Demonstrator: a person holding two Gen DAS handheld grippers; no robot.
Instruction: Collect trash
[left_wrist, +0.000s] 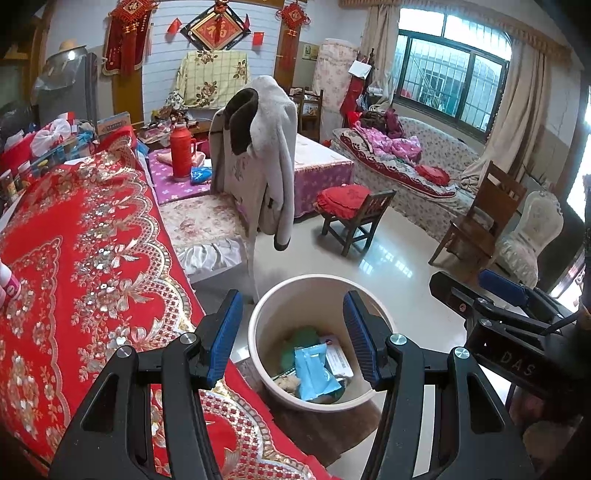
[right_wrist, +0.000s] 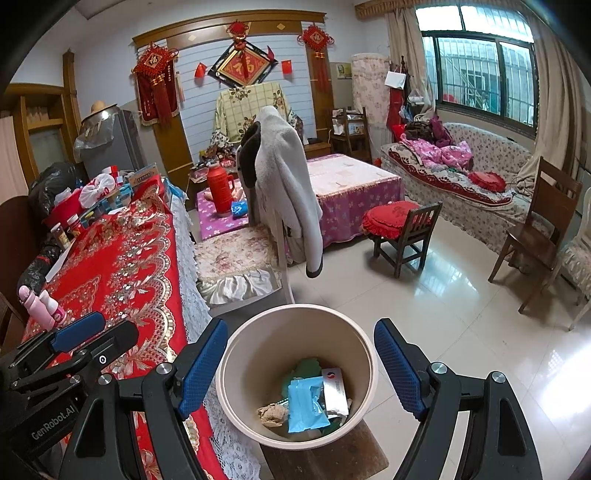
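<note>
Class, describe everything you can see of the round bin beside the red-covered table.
The bin is a round, cream-coloured bucket, plastic by its look, upright and open-topped with no lid. It stands on a low dark wooden stool beside the red tablecloth. Inside lie a blue wrapper, crumpled brown paper, a silvery packet and something green.

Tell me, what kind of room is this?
Most likely a family living room: a flowery sofa sits under the window, wooden chairs stand about, and red good-luck decorations hang on the wall.

Left gripper (left_wrist: 293, 338), right gripper (right_wrist: 301, 369), jaws apart, empty
</note>
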